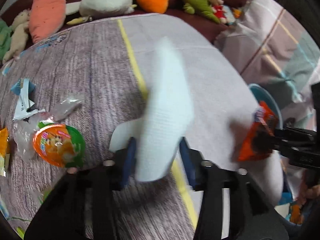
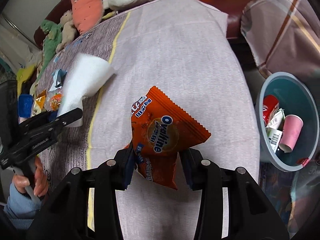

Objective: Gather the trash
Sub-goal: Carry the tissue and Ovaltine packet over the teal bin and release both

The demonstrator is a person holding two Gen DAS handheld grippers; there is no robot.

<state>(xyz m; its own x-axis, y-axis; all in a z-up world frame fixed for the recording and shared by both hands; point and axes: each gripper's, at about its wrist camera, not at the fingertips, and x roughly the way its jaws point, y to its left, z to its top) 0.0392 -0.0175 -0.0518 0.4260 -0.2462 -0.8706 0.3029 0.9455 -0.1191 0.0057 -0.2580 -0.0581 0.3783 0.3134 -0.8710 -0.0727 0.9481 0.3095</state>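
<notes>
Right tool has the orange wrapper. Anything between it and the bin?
Nothing visible. The orange Ovaltine foil wrapper hangs in the right tool above bare pale cloth; the grey-blue round plastic bin sits open to its right.

Probably a home living room: plush toys (image 1: pixel 48 10) lined along a dark red sofa (image 2: pixel 236 20), cloth-covered table (image 2: pixel 180 60), snack wrappers (image 1: pixel 24 104), a grey waste bin (image 2: pixel 288 120) beside it.

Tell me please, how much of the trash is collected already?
Partly. The bin already holds a pink cup and cartons. The right gripper holds an orange wrapper; the left gripper holds white foam. A jelly cup and wrappers remain.
</notes>
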